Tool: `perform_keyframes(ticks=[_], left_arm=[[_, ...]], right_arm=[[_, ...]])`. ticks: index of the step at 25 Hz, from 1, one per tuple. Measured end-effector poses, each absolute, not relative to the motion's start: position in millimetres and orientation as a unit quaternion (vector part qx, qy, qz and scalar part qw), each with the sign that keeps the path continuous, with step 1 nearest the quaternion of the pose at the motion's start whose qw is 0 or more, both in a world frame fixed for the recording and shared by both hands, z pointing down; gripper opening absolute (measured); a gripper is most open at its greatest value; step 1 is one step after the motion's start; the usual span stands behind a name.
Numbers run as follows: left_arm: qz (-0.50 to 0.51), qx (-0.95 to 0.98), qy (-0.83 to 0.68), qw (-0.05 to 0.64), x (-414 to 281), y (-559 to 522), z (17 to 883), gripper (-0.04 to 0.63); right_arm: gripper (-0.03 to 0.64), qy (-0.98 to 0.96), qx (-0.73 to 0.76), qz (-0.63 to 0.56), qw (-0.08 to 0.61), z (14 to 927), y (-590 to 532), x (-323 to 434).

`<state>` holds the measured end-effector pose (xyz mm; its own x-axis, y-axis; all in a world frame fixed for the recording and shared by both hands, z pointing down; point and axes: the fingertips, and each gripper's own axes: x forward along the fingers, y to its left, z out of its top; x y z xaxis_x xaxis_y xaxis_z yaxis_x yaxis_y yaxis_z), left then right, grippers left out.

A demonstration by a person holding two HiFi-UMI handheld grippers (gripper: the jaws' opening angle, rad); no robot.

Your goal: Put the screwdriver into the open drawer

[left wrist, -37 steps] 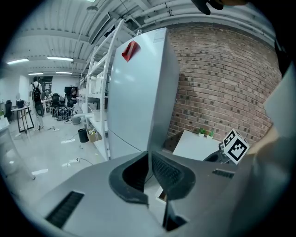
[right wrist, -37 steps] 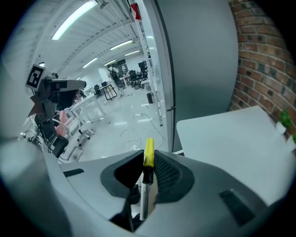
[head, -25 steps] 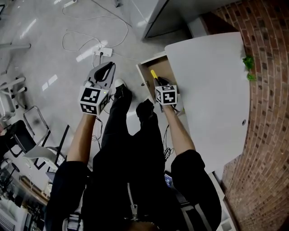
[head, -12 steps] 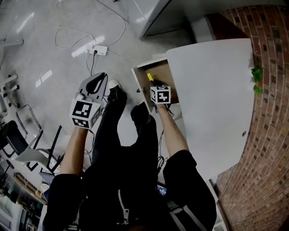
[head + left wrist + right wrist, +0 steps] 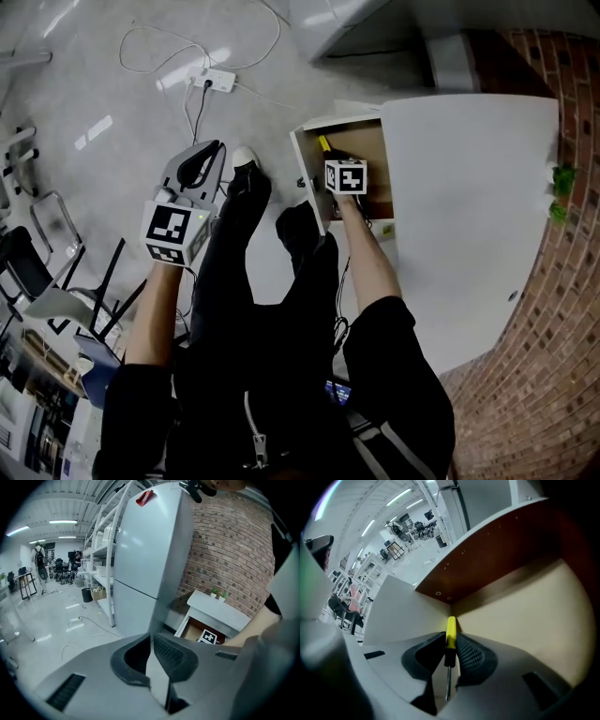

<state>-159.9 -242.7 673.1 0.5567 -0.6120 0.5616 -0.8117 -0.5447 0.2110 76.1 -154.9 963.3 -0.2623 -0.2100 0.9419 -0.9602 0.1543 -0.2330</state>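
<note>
At the far left of the head view, chairs [image 5: 42, 281] are standing on the pale floor [image 5: 84, 94]. Farther up, a white power strip [image 5: 217, 81] is lying with its cable [image 5: 159, 42] looping across the floor. The left gripper [image 5: 216, 150] is hovering over bare floor, well apart from the cabinet and just beside the person's dark-trousered legs [image 5: 281, 272]. In the left gripper view its two ribbed pads are meeting at the tips and gripping nothing. A white-toed shoe [image 5: 246, 157] is showing just beside its tips.

To the right of the legs, the open drawer [image 5: 307, 178] is standing pulled out of a white cabinet [image 5: 469, 206]. The right gripper [image 5: 337, 161] is pointing steeply down into the drawer, its marker cube [image 5: 346, 176] facing up. Its jaws are clamping the screwdriver [image 5: 450, 631] in a narrow grip, pinching it where the yellow handle meets the black collar. The handle is sticking out past the fingertips toward a corner of the drawer, and the metal shaft is running back between the pads. The screwdriver is being held inside the drawer, over its pale bottom [image 5: 525, 616]; whether it is touching that bottom I cannot tell.

At the right edge a brick wall [image 5: 553, 356] is running alongside the cabinet, with small green plants [image 5: 561, 180] showing at the cabinet's far edge.
</note>
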Motion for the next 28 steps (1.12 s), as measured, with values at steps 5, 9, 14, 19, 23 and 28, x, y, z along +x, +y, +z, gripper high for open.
perform_keyframes(ticks=[5, 9, 14, 19, 23, 28], left_arm=[[0.223, 0.845, -0.425, 0.235, -166.1, -240.4, 679.8, 0.041], [0.227, 0.839, -0.432, 0.239, -171.7, -238.4, 683.3, 0.041], [0.228, 0.837, -0.435, 0.242, -169.7, -233.1, 686.6, 0.041], [0.222, 0.840, -0.434, 0.240, -163.0, -231.4, 680.2, 0.041], [0.220, 0.842, -0.434, 0.235, -158.1, -226.0, 663.7, 0.041], [0.217, 0.846, -0.427, 0.233, -147.6, -218.1, 637.1, 0.041]], right_arm=[[0.083, -0.638, 0.435, 0.482, 0.415, 980.3, -143.8, 73.8], [0.086, -0.623, 0.429, 0.502, 0.419, 992.5, -135.4, 77.4], [0.092, -0.611, 0.426, 0.520, 0.418, 1000.2, -125.3, 83.5], [0.126, -0.613, 0.432, 0.523, 0.406, 990.6, -125.0, 84.7], [0.124, -0.623, 0.454, 0.513, 0.378, 956.4, -127.9, 80.5], [0.028, -0.655, 0.476, 0.476, 0.343, 898.5, -124.9, 69.5]])
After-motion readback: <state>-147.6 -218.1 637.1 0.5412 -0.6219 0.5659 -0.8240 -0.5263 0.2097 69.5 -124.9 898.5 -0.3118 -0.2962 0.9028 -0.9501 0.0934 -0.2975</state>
